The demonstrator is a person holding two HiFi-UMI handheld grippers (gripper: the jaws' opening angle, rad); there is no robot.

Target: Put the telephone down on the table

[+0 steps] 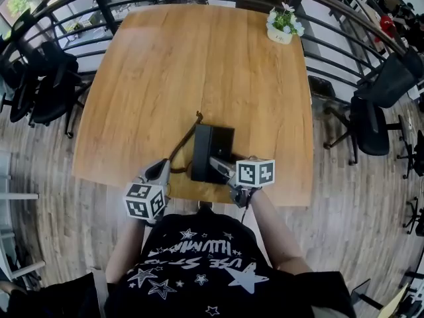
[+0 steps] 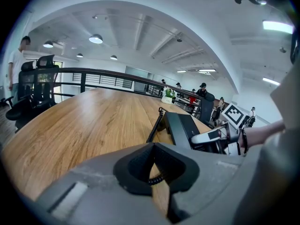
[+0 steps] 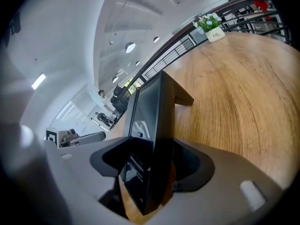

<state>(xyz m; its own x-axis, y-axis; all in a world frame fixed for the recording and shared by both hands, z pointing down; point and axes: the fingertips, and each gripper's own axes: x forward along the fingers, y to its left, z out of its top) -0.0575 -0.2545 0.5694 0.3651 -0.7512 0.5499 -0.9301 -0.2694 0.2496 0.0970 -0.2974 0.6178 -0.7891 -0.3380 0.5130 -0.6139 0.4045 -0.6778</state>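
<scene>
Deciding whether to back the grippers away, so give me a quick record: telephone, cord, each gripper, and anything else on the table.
telephone: black, appears set down on the wooden table, near its front edge
coiled cord: runs from the telephone's far end to the left gripper
left gripper: fingers closed on the coiled cord
right gripper: fingers apart, telephone's edge between them, not clamped
elsewhere: potted flowers at the far right corner

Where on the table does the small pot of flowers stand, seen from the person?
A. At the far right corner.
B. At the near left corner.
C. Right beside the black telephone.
A: the pot of flowers stands at the far right corner of the table, far from the telephone.
</scene>
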